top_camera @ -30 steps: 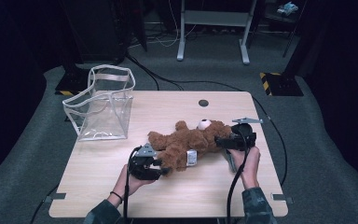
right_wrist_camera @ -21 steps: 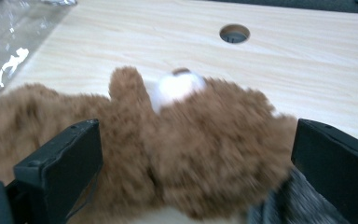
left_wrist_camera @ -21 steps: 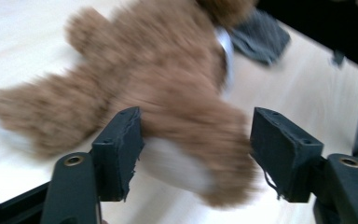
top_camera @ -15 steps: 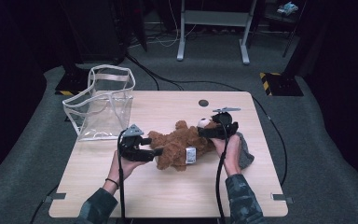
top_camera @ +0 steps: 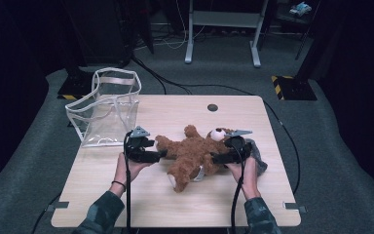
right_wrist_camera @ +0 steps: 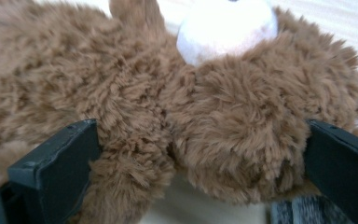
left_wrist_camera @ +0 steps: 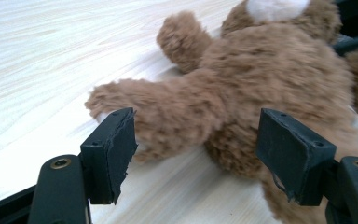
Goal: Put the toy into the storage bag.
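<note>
the teddy bear (top_camera: 195, 153) lying toward the right edge of the desk (top_camera: 185, 204) looks light, soft and squashy, best taken by a limb or the body: the left gripper (top_camera: 157, 155) has just spread its fingers around a leg, the right gripper (top_camera: 219, 158) pinches the head
</note>
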`<action>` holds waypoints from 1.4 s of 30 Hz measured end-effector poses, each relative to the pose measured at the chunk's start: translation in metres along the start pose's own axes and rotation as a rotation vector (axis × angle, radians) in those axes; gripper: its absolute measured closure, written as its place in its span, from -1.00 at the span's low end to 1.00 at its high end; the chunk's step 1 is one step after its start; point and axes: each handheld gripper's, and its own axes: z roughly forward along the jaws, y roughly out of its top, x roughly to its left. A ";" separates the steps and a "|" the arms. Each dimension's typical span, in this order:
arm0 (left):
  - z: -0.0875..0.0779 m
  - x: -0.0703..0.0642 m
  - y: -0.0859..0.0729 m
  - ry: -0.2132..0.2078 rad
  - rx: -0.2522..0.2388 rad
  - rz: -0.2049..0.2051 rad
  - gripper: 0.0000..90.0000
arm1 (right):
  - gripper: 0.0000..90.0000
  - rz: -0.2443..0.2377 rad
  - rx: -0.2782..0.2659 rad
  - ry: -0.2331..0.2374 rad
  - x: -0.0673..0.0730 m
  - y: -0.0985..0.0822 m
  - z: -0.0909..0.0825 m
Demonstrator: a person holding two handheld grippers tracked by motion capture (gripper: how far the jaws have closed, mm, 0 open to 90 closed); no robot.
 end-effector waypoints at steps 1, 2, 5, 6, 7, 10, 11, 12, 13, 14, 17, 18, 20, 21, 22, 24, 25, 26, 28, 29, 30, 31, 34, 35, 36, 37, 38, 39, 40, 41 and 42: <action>0.001 -0.001 0.001 0.001 0.003 0.003 -0.38 | -1.00 -0.005 0.003 0.008 -0.001 -0.003 -0.001; 0.003 -0.002 0.003 0.005 0.006 0.008 -0.38 | -1.00 0.000 0.000 0.007 -0.003 -0.006 -0.003; 0.006 -0.006 0.008 0.010 0.010 0.025 -0.38 | -0.99 0.046 -0.022 0.028 -0.009 -0.013 -0.008; 0.007 -0.007 0.010 0.015 0.010 0.035 -0.38 | -0.99 0.049 -0.026 0.036 -0.011 -0.014 -0.009; 0.008 -0.008 0.012 0.022 0.014 0.048 -0.38 | -0.99 0.066 -0.026 0.036 -0.012 -0.015 -0.010; 0.011 -0.011 0.018 0.026 0.018 0.066 -0.38 | -0.99 0.090 -0.038 0.040 -0.014 -0.019 -0.016; 0.012 -0.011 0.019 0.026 0.026 0.073 -0.39 | -0.99 0.104 -0.043 0.042 -0.013 -0.019 -0.017; 0.014 -0.012 0.020 0.022 0.028 0.070 -0.39 | -0.99 0.109 -0.052 0.041 -0.012 -0.019 -0.020; 0.016 -0.012 0.021 0.019 0.039 0.082 -0.39 | -0.99 0.113 -0.060 0.043 -0.010 -0.018 -0.023; 0.018 -0.013 0.021 0.016 0.047 0.092 -0.39 | -0.98 0.107 -0.069 0.038 -0.008 -0.017 -0.026; 0.023 -0.017 0.021 0.006 0.066 0.106 -0.39 | -0.98 0.108 -0.085 0.048 -0.001 -0.012 -0.032; 0.027 -0.022 0.019 -0.005 0.079 0.123 -0.39 | -0.98 0.104 -0.106 0.062 0.005 -0.006 -0.037; 0.030 -0.027 0.017 -0.011 0.088 0.140 -0.39 | -0.97 0.106 -0.116 0.067 0.008 0.000 -0.041; 0.032 -0.029 0.016 -0.020 0.092 0.136 -0.40 | -0.97 0.103 -0.119 0.065 0.009 0.003 -0.041; 0.033 -0.031 0.015 -0.026 0.096 0.142 -0.40 | -0.97 0.105 -0.117 0.065 0.010 0.005 -0.042; 0.034 -0.034 0.014 -0.025 0.097 0.149 -0.40 | -0.97 0.101 -0.122 0.068 0.011 0.008 -0.043; 0.035 -0.036 0.014 -0.025 0.102 0.163 -0.40 | -0.97 0.104 -0.130 0.065 0.012 0.014 -0.045; 0.035 -0.041 0.012 -0.026 0.111 0.179 -0.40 | -0.97 0.106 -0.135 0.065 0.012 0.016 -0.046; 0.036 -0.045 0.010 -0.023 0.118 0.192 -0.40 | -0.96 0.107 -0.149 0.056 0.012 0.021 -0.049; 0.036 -0.045 0.010 -0.023 0.118 0.192 -0.40 | -0.96 0.102 -0.148 0.058 0.013 0.023 -0.048; 0.037 -0.050 0.007 -0.018 0.114 0.204 -0.40 | -0.96 0.105 -0.140 0.061 0.015 0.024 -0.048; 0.037 -0.051 0.005 -0.021 0.116 0.208 -0.40 | -0.96 0.096 -0.137 0.057 0.017 0.024 -0.046; 0.039 -0.056 -0.001 -0.035 0.112 0.202 -0.40 | -0.96 0.096 -0.109 0.059 0.024 0.017 -0.037; 0.039 -0.057 -0.003 -0.042 0.119 0.205 -0.40 | -0.96 0.095 -0.096 0.059 0.026 0.014 -0.035; 0.039 -0.057 -0.003 -0.042 0.119 0.205 -0.41 | -0.95 0.100 -0.085 0.067 0.028 0.010 -0.031; 0.039 -0.060 -0.006 -0.053 0.118 0.203 -0.41 | -0.92 0.101 -0.081 0.066 0.030 0.007 -0.029; 0.039 -0.060 -0.006 -0.053 0.118 0.203 -0.42 | -0.92 0.101 -0.081 0.066 0.030 0.007 -0.029; 0.037 -0.060 -0.006 -0.055 0.107 0.201 -0.42 | -0.88 0.096 -0.053 0.064 0.033 -0.002 -0.022; 0.036 -0.059 -0.006 -0.058 0.109 0.195 -0.42 | -0.85 0.108 -0.046 0.062 0.033 -0.006 -0.020; 0.034 -0.058 -0.004 -0.056 0.098 0.197 -0.43 | -0.84 0.106 -0.040 0.063 0.032 -0.011 -0.018; 0.032 -0.056 -0.003 -0.058 0.092 0.184 -0.44 | -0.84 0.112 -0.028 0.067 0.031 -0.015 -0.016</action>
